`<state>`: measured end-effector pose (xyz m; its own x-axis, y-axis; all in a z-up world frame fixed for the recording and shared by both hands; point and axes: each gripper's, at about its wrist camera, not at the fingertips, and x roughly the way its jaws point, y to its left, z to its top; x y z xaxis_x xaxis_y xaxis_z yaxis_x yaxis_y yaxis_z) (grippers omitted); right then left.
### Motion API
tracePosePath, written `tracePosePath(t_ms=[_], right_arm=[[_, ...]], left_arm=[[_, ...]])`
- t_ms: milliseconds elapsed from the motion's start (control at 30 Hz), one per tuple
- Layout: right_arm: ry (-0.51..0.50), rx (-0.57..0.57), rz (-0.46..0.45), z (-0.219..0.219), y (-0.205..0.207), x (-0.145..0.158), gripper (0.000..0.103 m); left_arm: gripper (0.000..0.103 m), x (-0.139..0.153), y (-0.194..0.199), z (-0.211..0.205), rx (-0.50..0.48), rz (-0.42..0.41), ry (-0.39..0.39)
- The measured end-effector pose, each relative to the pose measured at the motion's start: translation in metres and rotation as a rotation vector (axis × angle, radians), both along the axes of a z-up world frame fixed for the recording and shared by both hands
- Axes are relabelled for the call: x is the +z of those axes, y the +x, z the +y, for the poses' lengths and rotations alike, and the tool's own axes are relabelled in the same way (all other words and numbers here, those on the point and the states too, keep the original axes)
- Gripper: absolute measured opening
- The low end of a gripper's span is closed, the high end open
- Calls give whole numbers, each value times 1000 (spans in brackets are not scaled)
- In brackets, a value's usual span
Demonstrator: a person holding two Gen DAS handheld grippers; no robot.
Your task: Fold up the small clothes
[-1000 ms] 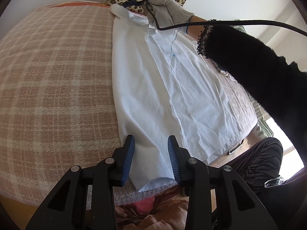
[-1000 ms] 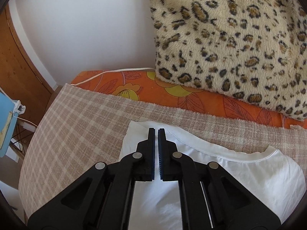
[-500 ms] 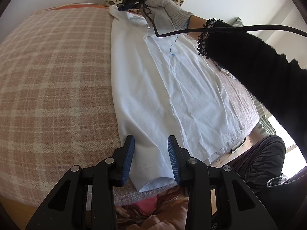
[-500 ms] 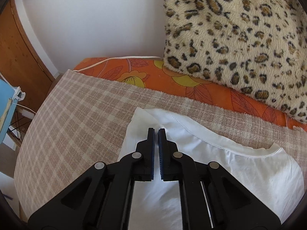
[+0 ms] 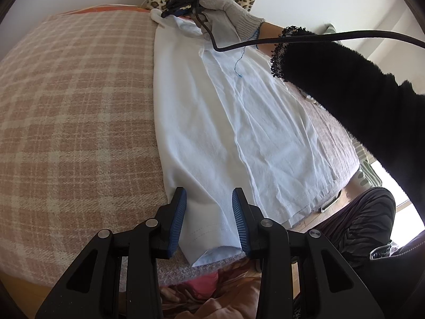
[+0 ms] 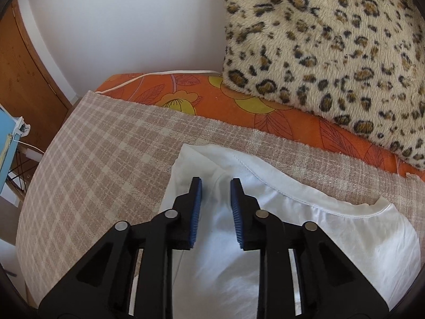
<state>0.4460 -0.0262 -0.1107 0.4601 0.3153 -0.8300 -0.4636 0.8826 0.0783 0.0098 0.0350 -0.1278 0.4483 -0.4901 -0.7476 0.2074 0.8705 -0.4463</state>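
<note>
A white T-shirt (image 5: 239, 122) lies flat on the plaid blanket (image 5: 74, 111), folded lengthwise with one side laid over the middle. My left gripper (image 5: 209, 212) is open over the shirt's hem corner at the near bed edge, holding nothing. My right gripper (image 6: 214, 207) is open over the folded shoulder of the shirt (image 6: 292, 228) near its collar (image 6: 377, 207). In the left wrist view the right gripper (image 5: 183, 2) shows at the far end, held by a gloved hand.
A leopard-print pillow (image 6: 332, 42) lies on an orange floral sheet (image 6: 265, 111) beyond the blanket. The person's black sleeve (image 5: 353, 90) and a black cable (image 5: 305, 37) cross above the shirt's right side. A wooden door (image 6: 24, 69) stands at left.
My right gripper has opened and let go of the shirt's shoulder fold. The left gripper has stayed open in the same place over the hem.
</note>
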Motion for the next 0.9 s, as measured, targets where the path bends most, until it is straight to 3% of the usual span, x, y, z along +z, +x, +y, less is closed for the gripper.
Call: tracePosePath(t_ms=[100,167,333,367,400,433,500,633,900], right_arm=[[-11,-7,-32,-1,-3,4,5],[-77,-53,-75,-3,-1,7,4],[-108,-72,-34,-3,4,1,5],[-114,-86,-40,-4,4,2,16],[-120,-109,-47,-5,5,4,35],[-115,-130,-64,-6,5,7,40],[-107,-152,-121,-8,1,18,40],[-54,-158,-151,-11,-10,39,40],[59,-179,-135,-49,-57,77,43]], left_arm=[[34,0,0,0,1,-1,2],[34,0,0,-1,2,-2,3],[34,0,0,0,4,1,1],[34,0,0,-1,4,2,1],[34,-1,-1,0,4,3,2],[34,-1,-1,0,4,4,3],[34,-1,-3,-1,0,3,7],[34,-1,-9,0,-12,3,19],[34,0,-37,-1,-38,-16,53]])
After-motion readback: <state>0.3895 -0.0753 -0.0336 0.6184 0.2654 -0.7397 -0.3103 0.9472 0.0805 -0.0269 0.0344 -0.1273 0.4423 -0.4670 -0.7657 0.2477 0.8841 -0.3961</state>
